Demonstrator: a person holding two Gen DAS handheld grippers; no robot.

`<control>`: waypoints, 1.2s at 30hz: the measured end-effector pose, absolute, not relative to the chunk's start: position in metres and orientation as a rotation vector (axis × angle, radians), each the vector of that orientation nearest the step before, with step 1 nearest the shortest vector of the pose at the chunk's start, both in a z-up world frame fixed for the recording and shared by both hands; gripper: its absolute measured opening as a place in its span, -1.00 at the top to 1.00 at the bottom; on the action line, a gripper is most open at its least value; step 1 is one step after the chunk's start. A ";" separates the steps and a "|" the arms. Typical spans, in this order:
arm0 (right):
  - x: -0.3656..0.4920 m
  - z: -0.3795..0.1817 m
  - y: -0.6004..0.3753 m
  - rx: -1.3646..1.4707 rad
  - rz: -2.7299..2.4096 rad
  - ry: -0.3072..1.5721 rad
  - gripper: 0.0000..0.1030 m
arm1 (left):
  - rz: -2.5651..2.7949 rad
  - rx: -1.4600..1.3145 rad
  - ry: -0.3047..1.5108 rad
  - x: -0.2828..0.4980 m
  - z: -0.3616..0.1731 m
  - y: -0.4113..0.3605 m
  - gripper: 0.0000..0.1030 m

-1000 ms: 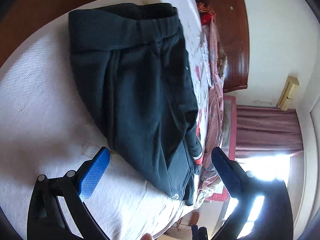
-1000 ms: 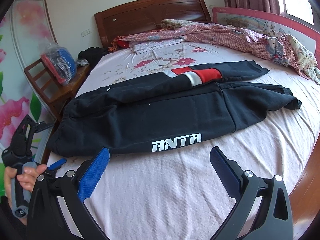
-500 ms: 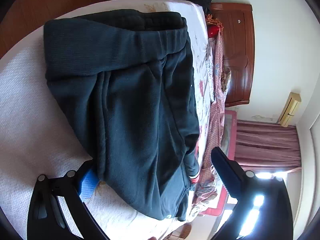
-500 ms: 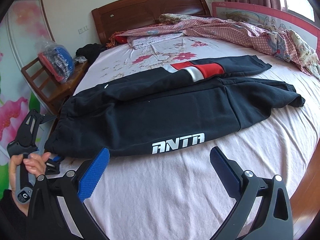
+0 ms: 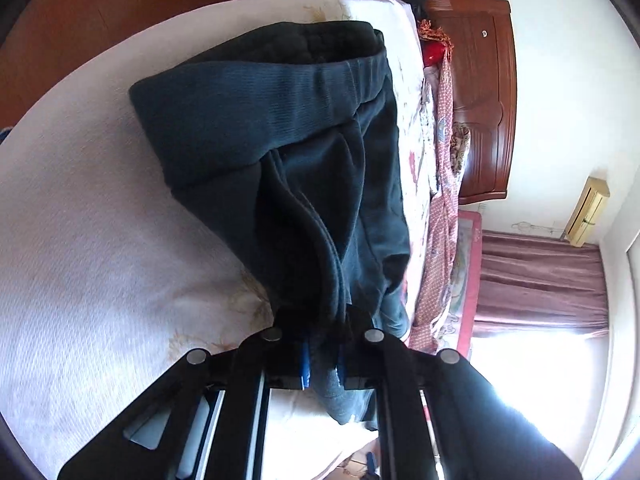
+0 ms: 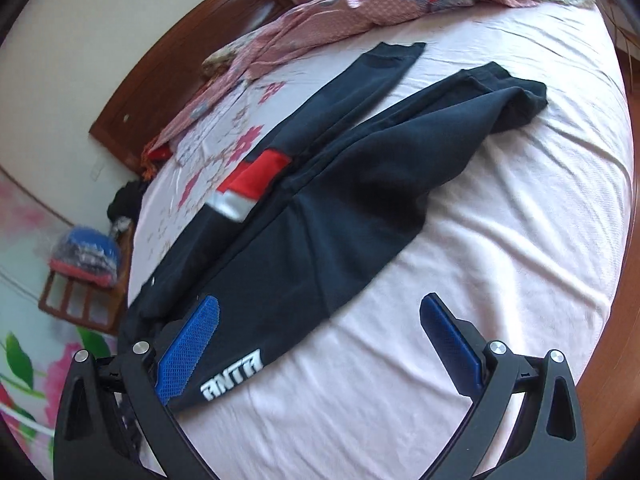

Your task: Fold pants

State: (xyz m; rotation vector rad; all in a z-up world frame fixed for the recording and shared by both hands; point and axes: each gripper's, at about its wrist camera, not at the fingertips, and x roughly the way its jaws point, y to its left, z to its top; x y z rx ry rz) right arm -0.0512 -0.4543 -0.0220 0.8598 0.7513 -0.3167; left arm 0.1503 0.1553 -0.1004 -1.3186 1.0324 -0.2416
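Observation:
Dark pants (image 6: 340, 208) with a red and grey patch and a white ANTA logo lie flat across the pink bed sheet (image 6: 500, 240), legs toward the far right. In the left wrist view the waistband end of the pants (image 5: 280, 140) fills the middle, and my left gripper (image 5: 322, 360) is closing, its blue pads pinching a bunched fold of the pants' edge. My right gripper (image 6: 320, 312) stands open low over the near edge of the pants by the logo. Its left pad lies over the cloth, its right pad over bare sheet, and nothing is pinched.
A wooden headboard (image 6: 168, 80) and a crumpled pink checked blanket (image 6: 340, 12) lie at the far side of the bed. A wooden chair with a bag of clothes (image 6: 88, 256) stands left of the bed. Wooden floor (image 5: 80, 20) shows past the mattress edge.
My left jaws went from wide open to closed on the pants' edge, bunching the cloth. The right gripper swung sideways and rolled, so its view is tilted and closer to the pants.

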 end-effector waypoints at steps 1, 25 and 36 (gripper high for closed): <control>-0.050 -0.026 -0.467 0.907 -0.314 0.735 -0.94 | -0.250 -1.329 1.030 0.152 -0.096 0.154 0.85; 0.018 -0.068 -0.520 0.991 -0.289 0.792 0.87 | -0.277 -1.219 0.996 0.148 -0.074 0.152 0.86; -0.011 -0.014 -0.523 0.879 -0.140 0.768 0.87 | -0.299 -1.215 0.848 0.097 -0.031 0.169 0.87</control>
